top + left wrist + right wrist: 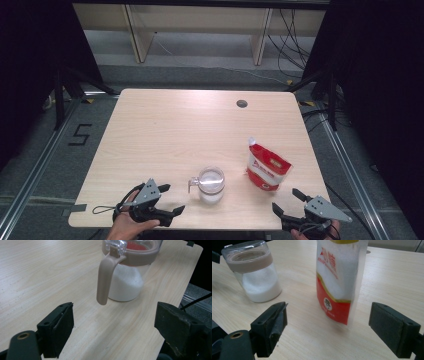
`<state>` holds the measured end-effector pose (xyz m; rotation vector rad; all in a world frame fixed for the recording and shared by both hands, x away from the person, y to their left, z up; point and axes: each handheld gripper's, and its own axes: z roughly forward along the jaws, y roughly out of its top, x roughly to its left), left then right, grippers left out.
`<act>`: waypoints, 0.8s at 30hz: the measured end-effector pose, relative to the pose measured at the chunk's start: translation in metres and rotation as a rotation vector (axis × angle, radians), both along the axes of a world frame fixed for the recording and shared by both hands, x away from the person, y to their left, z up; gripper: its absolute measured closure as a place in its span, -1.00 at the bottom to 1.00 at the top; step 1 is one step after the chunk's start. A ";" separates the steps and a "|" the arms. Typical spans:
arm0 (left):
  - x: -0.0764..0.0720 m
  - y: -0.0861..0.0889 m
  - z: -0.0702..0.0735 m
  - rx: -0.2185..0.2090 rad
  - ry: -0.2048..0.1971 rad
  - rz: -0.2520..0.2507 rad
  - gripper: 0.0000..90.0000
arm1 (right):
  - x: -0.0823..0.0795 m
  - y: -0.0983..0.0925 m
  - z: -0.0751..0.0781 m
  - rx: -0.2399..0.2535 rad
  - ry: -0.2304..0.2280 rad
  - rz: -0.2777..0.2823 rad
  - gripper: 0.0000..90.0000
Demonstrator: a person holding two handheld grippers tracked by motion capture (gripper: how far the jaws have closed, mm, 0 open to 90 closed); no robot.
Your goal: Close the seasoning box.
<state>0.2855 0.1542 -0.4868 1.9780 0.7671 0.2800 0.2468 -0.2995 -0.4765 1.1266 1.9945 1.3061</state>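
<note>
Both jaws wide apart, nothing held: left gripper (pixel 172 198) near jar (pixel 211 184), glass, breakable; grab handle (pixel 106 280). Right gripper (pixel 286 200) near soft, floppy pouch (pixel 267 165).

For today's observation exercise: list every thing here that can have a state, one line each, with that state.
Clear glass jar with beige handle and collar: upright, part full of white grains.
Red and clear stand-up pouch: upright, top torn open.
Left gripper: open, empty.
Right gripper: open, empty.
</note>
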 end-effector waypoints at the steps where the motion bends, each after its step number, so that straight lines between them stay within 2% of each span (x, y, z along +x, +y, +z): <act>1: 0.000 0.001 -0.001 0.005 0.003 -0.003 -0.65 | 0.000 0.000 0.000 0.000 0.003 0.000 -0.65; 3: -0.001 0.002 -0.003 0.003 0.007 0.003 -0.65 | -0.001 0.002 -0.001 0.019 0.034 -0.008 -0.65; 4: 0.000 0.004 -0.004 0.029 -0.007 -0.002 -0.65 | -0.001 0.001 -0.001 0.001 0.033 0.001 -0.65; 5: -0.002 0.004 -0.005 0.022 0.008 -0.002 -0.65 | 0.001 -0.001 -0.001 -0.017 0.016 0.007 -0.65; 6: -0.002 0.004 -0.006 0.013 0.007 0.002 -0.65 | 0.001 0.000 -0.002 -0.009 0.012 0.000 -0.65; 8: -0.002 0.005 -0.007 0.042 0.015 -0.002 -0.65 | 0.001 0.000 -0.002 -0.006 0.016 -0.001 -0.64; 11: -0.004 0.004 -0.012 0.029 0.008 0.006 -0.65 | 0.001 0.000 -0.002 -0.015 0.026 0.004 -0.65; 12: -0.005 0.005 -0.011 0.055 0.018 -0.001 -0.65 | 0.001 0.000 -0.002 -0.020 0.034 0.006 -0.65; 13: -0.005 0.005 -0.012 0.065 0.007 0.002 -0.65 | 0.001 0.001 -0.002 -0.014 0.040 0.009 -0.65; 15: -0.007 0.003 -0.013 0.057 0.018 0.004 -0.65 | 0.001 0.001 -0.003 -0.015 0.043 0.009 -0.65; 16: -0.006 0.003 -0.014 0.083 0.013 -0.004 -0.65 | -0.001 0.002 -0.003 0.005 0.067 -0.001 -0.65; 17: -0.007 0.001 -0.016 0.056 0.021 -0.006 -0.65 | 0.001 0.002 -0.004 -0.012 0.048 0.004 -0.65; 18: -0.008 0.001 -0.016 0.074 0.026 -0.002 -0.65 | 0.001 0.002 -0.004 -0.021 0.042 -0.001 -0.64; 21: -0.008 -0.001 -0.017 0.064 0.023 -0.008 -0.65 | 0.001 0.002 -0.005 -0.008 0.068 0.008 -0.65; 22: -0.008 -0.001 -0.017 0.064 0.022 -0.007 -0.65 | 0.002 0.001 -0.006 -0.031 0.063 0.008 -0.65; 24: -0.007 0.001 -0.017 0.078 0.018 -0.012 -0.65 | 0.002 0.002 -0.006 -0.016 0.076 0.014 -0.65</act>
